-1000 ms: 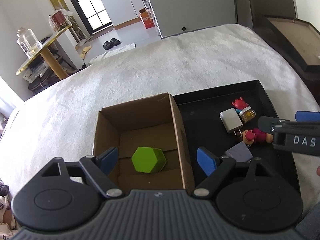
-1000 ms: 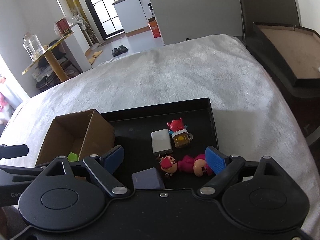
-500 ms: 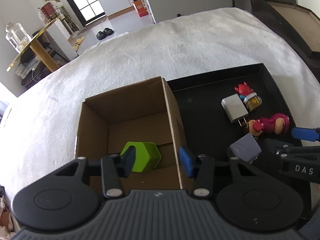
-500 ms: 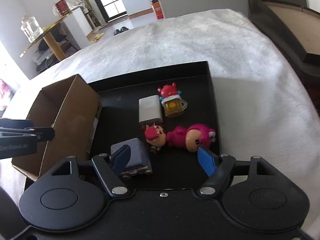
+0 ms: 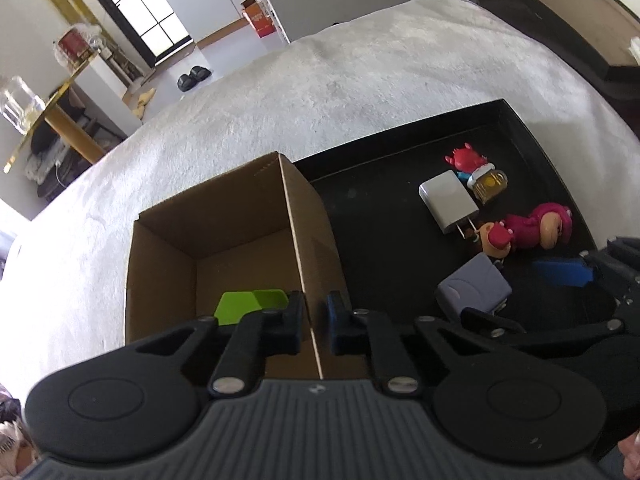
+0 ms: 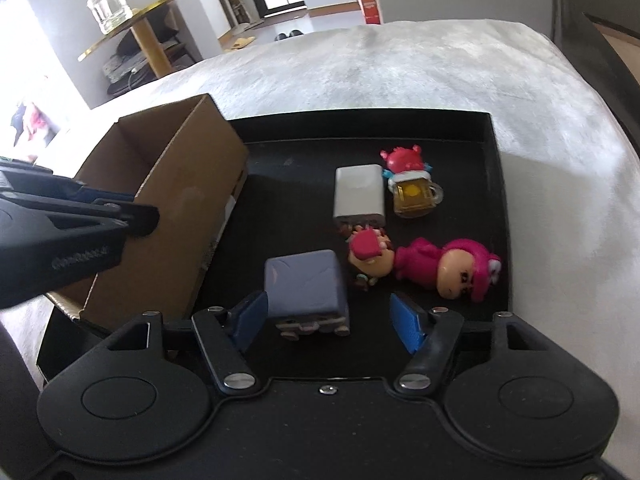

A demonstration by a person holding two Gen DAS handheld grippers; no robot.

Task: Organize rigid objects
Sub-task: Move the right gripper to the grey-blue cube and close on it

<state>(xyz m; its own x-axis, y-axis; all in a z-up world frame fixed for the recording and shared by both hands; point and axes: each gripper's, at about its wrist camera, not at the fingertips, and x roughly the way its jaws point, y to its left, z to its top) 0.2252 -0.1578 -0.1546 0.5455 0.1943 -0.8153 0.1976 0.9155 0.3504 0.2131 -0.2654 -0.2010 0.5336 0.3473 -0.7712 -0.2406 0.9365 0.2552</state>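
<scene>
Right wrist view showed the right claw point(image 6: 326, 322) closing, not yet clamped, around the grey-blue cube charger point(image 6: 305, 284), which might skid off-centre while the left claw point(image 5: 313, 322) pinched the brown cardboard box's point(image 5: 240, 236) wall.

Blurred white lettering runs along the side of the left tool point(image 6: 154, 220), but it cannot be read.

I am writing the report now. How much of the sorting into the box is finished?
Done: one green block lies in the box. In hand: the left gripper has just closed on the box wall; the right gripper, closing, straddles the grey charger without gripping it. Left: that charger, the white charger and three toys on the tray.
</scene>
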